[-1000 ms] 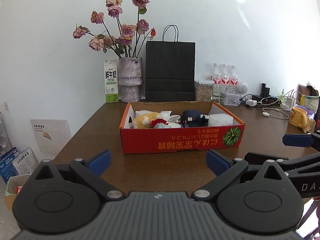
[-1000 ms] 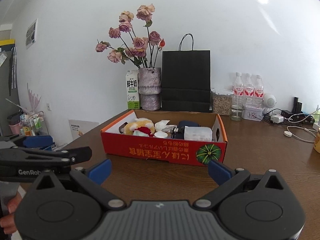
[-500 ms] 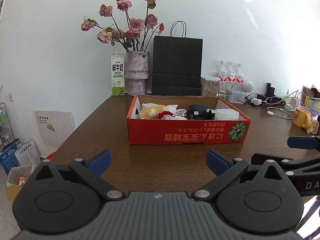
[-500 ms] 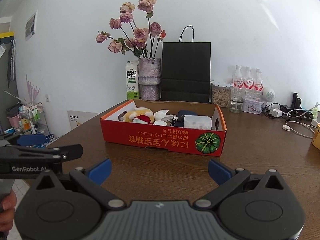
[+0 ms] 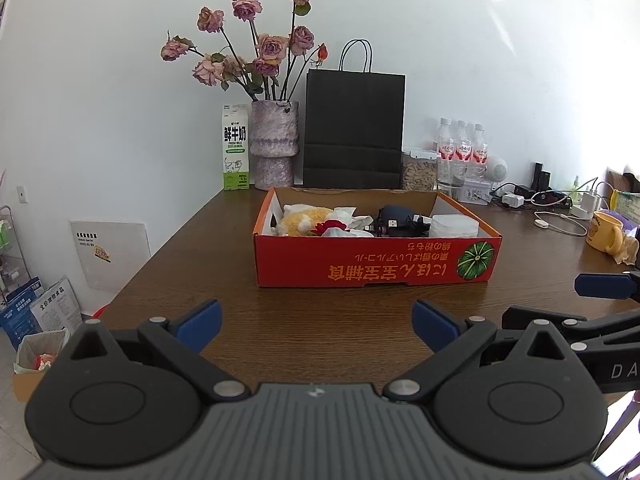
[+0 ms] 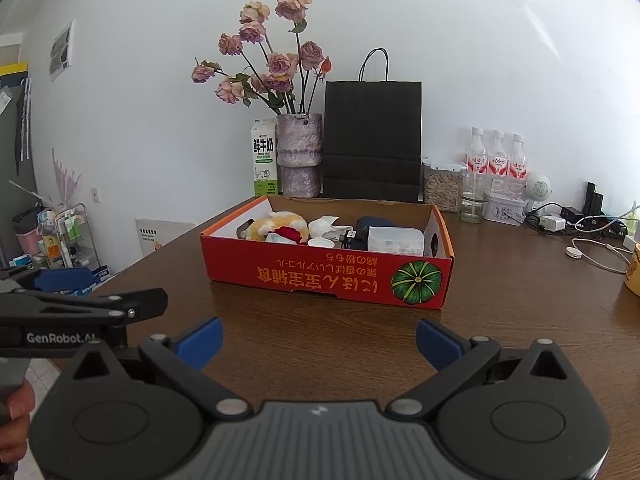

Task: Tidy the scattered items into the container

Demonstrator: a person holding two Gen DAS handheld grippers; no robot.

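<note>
Both grippers hang back from the box with nothing in them: the left gripper [image 5: 316, 322] and the right gripper [image 6: 319, 338] each have their blue pads spread wide over bare wood, released. From the look of it the tidying is at or near its end, since the stretch of worktop [image 5: 224, 280] in front of and beside the red cardboard box [image 5: 376, 266] carries no loose item that either view shows. To finish well, I would scan the worktop once more on both sides of the box before calling it done, and keep the open fingers clear of the box's thin front wall, which would likely slide or buckle if nudged. The box sits mid-worktop, upright, its printed front facing the cameras. Inside, from left to right, lie a yellow plush toy [image 5: 304, 218] with something red [image 5: 330, 226] against it, crumpled white tissue [image 5: 348, 214], a dark pouch [image 5: 394, 212] with a cable and plug beside it, and a clear plastic tub [image 5: 456, 226] at the right end. These lie loosely heaped and touching one another, none standing above the rim by much. Behind the box, well apart from it, stand a milk carton [image 5: 236, 146], a vase of roses [image 5: 274, 144] and a black paper bag [image 5: 354, 128].
</note>
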